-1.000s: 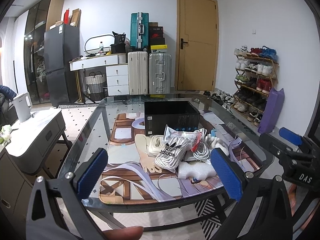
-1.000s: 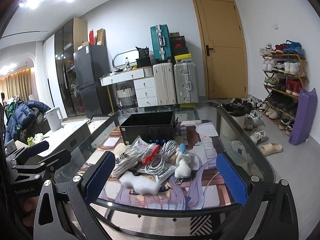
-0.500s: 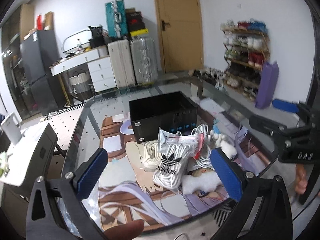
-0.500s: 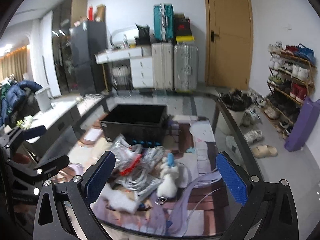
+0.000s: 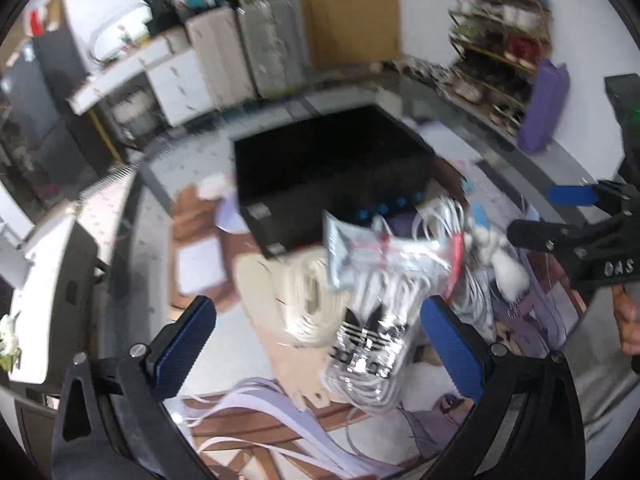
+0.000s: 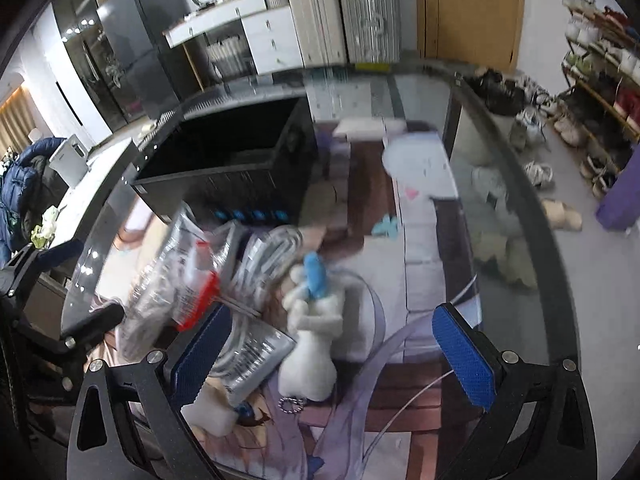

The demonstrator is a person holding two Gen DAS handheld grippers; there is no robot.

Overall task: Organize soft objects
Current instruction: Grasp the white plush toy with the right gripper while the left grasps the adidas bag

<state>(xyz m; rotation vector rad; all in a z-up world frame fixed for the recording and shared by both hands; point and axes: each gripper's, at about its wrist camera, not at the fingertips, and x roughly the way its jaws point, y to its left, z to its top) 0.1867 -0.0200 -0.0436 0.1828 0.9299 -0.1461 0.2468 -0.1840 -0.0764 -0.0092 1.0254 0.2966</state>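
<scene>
Two grippers hover above a glass table (image 6: 500, 152), both with jaws spread wide and nothing between them. Between the left gripper's (image 5: 316, 340) blue pads lie a coil of white cord (image 5: 310, 304) and a clear Adidas bag of white laces (image 5: 372, 340). A white plush toy with a blue tuft (image 6: 314, 320) lies between the right gripper's (image 6: 332, 348) jaws. Beyond both sits an open black bin (image 5: 332, 168).

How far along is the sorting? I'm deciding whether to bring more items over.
Nothing looks sorted yet: what shows of the black bin looks empty. Both the left gripper and the right gripper are open and hold nothing; they hang over the pile. Left to do: the Adidas bag of laces, the white cord coil, the plush toy and the other bagged cables.
</scene>
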